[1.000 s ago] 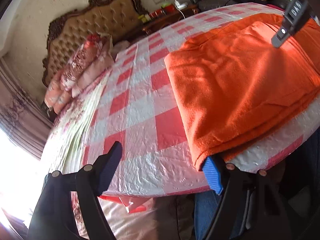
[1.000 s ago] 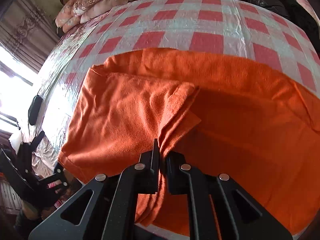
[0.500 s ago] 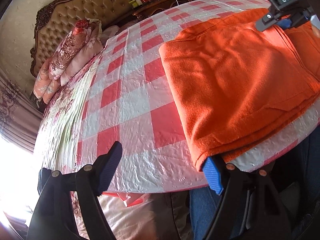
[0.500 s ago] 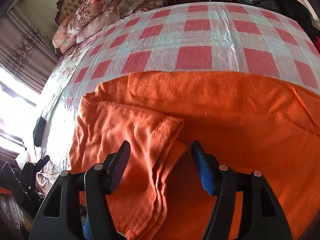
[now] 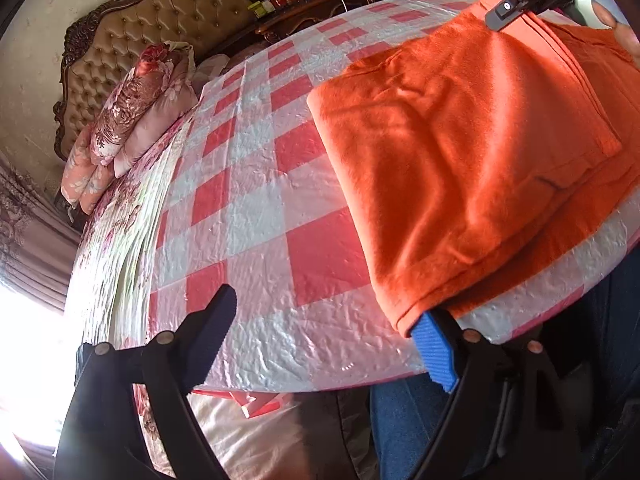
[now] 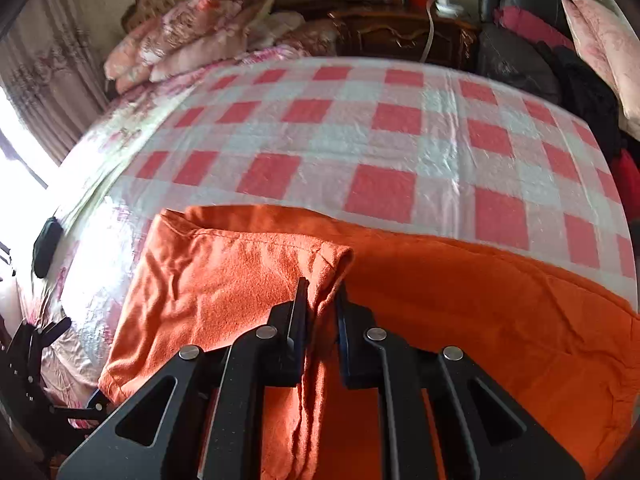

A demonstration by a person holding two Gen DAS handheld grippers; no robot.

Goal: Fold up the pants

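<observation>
The orange pants [image 6: 460, 320] lay partly folded along the near edge of the checked bed cover [image 6: 360, 140]. Half a second before, the right gripper [image 6: 320, 300] stood wide; now it was closing and pinched the folded edge, probably to carry another fold. The left gripper [image 5: 332, 328] was opening wider, one fingertip seemingly tucked under the pants' corner.

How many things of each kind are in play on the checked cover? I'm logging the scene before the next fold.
Orange pants: 1
Grippers: 2, the left gripper with jaws opening, one pad at the pants' corner, and the right gripper closing on a fold of the pants
Checked cover: 1
Total: 4
</observation>
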